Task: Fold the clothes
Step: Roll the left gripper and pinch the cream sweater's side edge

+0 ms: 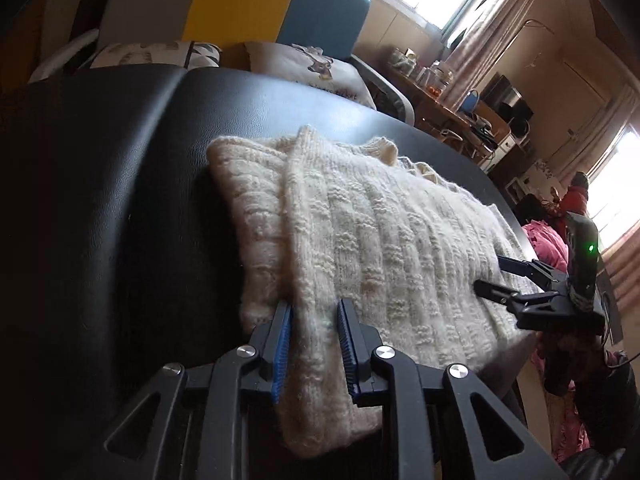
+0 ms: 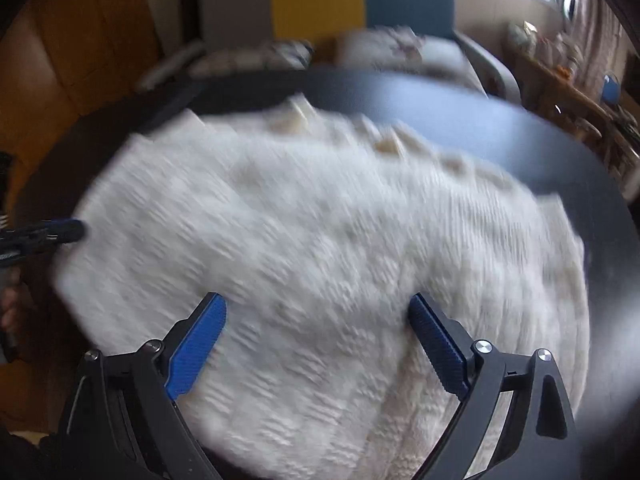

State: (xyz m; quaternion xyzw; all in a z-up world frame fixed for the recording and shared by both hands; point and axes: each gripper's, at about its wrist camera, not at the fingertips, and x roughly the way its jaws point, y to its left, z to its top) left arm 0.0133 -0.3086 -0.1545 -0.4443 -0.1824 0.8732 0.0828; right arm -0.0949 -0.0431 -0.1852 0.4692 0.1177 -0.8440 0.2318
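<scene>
A cream knitted sweater (image 1: 360,220) lies folded on a black table (image 1: 120,200), one folded edge running toward the near rim. My left gripper (image 1: 315,304) is shut on that near edge, thick knit filling the gap between its blue pads (image 1: 283,344). The right gripper (image 1: 490,273) hovers at the sweater's right side, its fingers apart. In the blurred right wrist view the right gripper (image 2: 316,300) stands wide open above the sweater (image 2: 320,220) with nothing pinched. The left gripper's blue tip (image 2: 60,232) shows at the sweater's left edge.
Behind the table sit patterned cushions (image 1: 312,68) and a chair with yellow and blue panels (image 1: 280,4). A cluttered wooden desk (image 1: 452,104) stands at the back right under windows. Pink cloth (image 1: 548,240) lies beyond the table's right edge.
</scene>
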